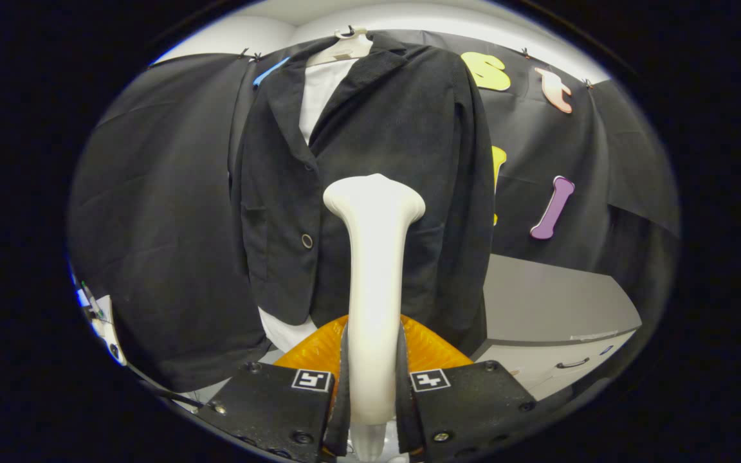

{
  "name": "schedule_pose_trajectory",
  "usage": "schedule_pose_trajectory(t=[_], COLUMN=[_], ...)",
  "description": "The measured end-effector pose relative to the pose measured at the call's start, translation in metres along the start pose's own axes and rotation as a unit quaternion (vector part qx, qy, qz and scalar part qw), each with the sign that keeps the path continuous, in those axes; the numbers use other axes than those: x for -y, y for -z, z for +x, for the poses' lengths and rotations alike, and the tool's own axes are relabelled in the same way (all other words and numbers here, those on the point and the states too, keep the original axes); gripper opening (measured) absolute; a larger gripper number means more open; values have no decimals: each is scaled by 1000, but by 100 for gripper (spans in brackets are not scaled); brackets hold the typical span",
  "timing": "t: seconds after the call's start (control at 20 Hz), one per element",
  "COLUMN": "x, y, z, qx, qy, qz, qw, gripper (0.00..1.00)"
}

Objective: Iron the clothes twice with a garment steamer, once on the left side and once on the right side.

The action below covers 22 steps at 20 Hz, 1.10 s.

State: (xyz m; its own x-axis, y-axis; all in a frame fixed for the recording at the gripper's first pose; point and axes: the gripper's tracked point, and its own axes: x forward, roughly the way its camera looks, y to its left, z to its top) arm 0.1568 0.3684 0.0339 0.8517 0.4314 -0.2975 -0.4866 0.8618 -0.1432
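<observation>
A white garment steamer (374,257) stands upright between my fingers, its handle clamped by both of them. My gripper (372,379) is shut on that handle. The steamer's wide head points at a black jacket (396,135) hanging on a white hanger (343,46) just beyond the fingers. The head sits in front of the jacket's middle, a little right of its buttons (307,241); I cannot tell whether it touches the cloth. A white shirt (319,96) shows inside the jacket's collar and below its hem.
A grey cabinet (550,308) with a drawer handle stands to the right of the jacket. Black cloth hangs behind and to the left. A white stand with small items is at the far left, low down.
</observation>
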Motion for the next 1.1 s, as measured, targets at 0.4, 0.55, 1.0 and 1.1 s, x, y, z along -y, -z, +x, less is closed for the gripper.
schedule_pose_trajectory(t=[0.4,0.55,1.0,1.1], x=[-8,-9,-13,-13], y=[36,46,87,97], z=[5,10,16,18], qx=[-35,-43,-82,-92], qy=[-10,-12,-24,-25], qz=[-4,-7,-5,-5], qw=[999,999,996,995], gripper=[31,32,31,31])
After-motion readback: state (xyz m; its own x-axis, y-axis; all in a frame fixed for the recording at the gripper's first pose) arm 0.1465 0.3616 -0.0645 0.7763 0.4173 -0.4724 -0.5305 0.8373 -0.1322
